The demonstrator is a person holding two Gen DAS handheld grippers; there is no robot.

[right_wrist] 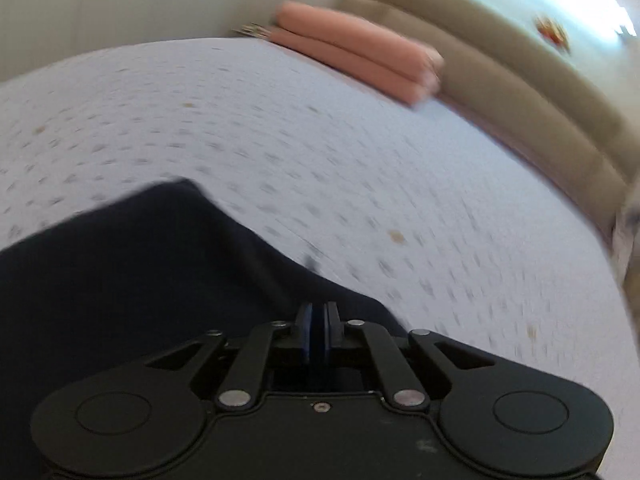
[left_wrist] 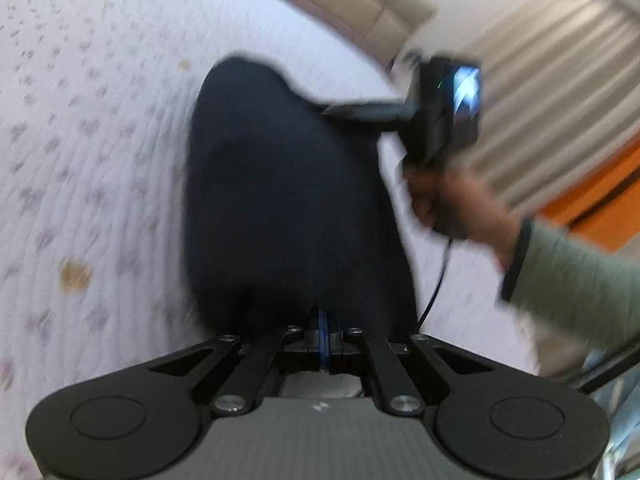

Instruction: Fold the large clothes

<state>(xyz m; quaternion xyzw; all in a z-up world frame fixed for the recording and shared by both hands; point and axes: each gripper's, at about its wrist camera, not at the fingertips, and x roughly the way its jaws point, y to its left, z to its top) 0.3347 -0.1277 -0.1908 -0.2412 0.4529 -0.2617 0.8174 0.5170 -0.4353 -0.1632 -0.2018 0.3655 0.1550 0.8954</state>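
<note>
Left gripper [left_wrist: 322,320] clamped on near edge of dark navy cloth garment [left_wrist: 288,200]. Right gripper [right_wrist: 319,316] pinches another edge of it, over white quilted patterned bedspread [right_wrist: 320,152].

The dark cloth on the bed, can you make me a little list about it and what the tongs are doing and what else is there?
cloth: dark navy garment, partly spread on the bed
bed cover: white quilt with small flower print and a few brownish spots
left tongs: shut on the garment's near edge
right tongs: shut on the garment's edge
right hand: holds the handle, green sleeve behind it
also on bed: folded pink blanket at the far end
picture: blurry, so fabric details are unclear
</note>
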